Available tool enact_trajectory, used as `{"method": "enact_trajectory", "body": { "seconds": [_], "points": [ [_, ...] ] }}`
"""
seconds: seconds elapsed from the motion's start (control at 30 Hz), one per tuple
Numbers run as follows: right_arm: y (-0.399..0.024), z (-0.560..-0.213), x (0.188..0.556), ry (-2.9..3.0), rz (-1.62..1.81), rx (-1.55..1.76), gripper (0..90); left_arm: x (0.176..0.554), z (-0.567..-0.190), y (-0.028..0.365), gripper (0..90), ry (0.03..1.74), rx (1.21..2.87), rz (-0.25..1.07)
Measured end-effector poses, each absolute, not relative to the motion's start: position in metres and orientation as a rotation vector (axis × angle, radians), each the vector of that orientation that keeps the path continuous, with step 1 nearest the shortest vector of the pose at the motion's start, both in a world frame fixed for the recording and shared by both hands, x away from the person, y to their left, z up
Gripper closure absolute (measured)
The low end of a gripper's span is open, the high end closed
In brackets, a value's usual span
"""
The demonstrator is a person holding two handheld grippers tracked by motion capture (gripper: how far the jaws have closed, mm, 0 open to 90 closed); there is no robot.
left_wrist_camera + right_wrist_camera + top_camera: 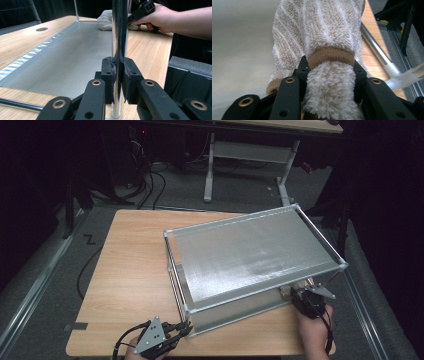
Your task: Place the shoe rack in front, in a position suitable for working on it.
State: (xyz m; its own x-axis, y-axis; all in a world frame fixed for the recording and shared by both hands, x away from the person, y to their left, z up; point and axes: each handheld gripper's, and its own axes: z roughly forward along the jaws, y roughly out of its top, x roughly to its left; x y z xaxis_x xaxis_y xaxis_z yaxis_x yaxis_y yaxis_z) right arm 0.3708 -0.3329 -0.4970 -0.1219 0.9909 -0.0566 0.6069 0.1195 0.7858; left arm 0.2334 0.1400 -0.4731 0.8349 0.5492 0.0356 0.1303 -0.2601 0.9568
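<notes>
Left gripper [117, 75] clamped on the rack's corner post [119, 30]; right gripper [329, 72] pinches a striped fuzzy cloth [324, 32] lying ahead of it on the lower shelf [72, 55]. Risk: cloth snags the frame, or the post slips and the rack skids on the counter [135, 270]. High view hides the cloth under the top shelf [250, 252]; gripper views show both grips.

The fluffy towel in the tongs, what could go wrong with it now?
The right tongs pinch only a bunched end of the towel, so it might slip out while rubbing the lower shelf. The left tongs steady the rack by one thin shiny post; a hard push could slide the rack on the table.
</notes>
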Motion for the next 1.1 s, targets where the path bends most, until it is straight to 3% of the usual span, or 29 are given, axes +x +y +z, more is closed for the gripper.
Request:
{"method": "enact_trajectory", "body": {
  "seconds": [0.43, 0.63, 1.1],
  "points": [
    [-0.351, -0.480, 0.363, 1.732, 0.834, 1.542, 68.3, 0.233, -0.474, 0.141, 80.6, 0.529, 1.804, 0.428],
    [-0.359, -0.490, 0.364, 1.776, 0.812, 1.608, 67.8, 0.232, -0.474, 0.140, 80.6, 0.539, 1.801, 0.429],
    [-0.334, -0.489, 0.408, 1.838, 0.778, 1.578, 67.9, 0.227, -0.474, 0.141, 80.5, 0.551, 1.798, 0.425]
  ]
}}
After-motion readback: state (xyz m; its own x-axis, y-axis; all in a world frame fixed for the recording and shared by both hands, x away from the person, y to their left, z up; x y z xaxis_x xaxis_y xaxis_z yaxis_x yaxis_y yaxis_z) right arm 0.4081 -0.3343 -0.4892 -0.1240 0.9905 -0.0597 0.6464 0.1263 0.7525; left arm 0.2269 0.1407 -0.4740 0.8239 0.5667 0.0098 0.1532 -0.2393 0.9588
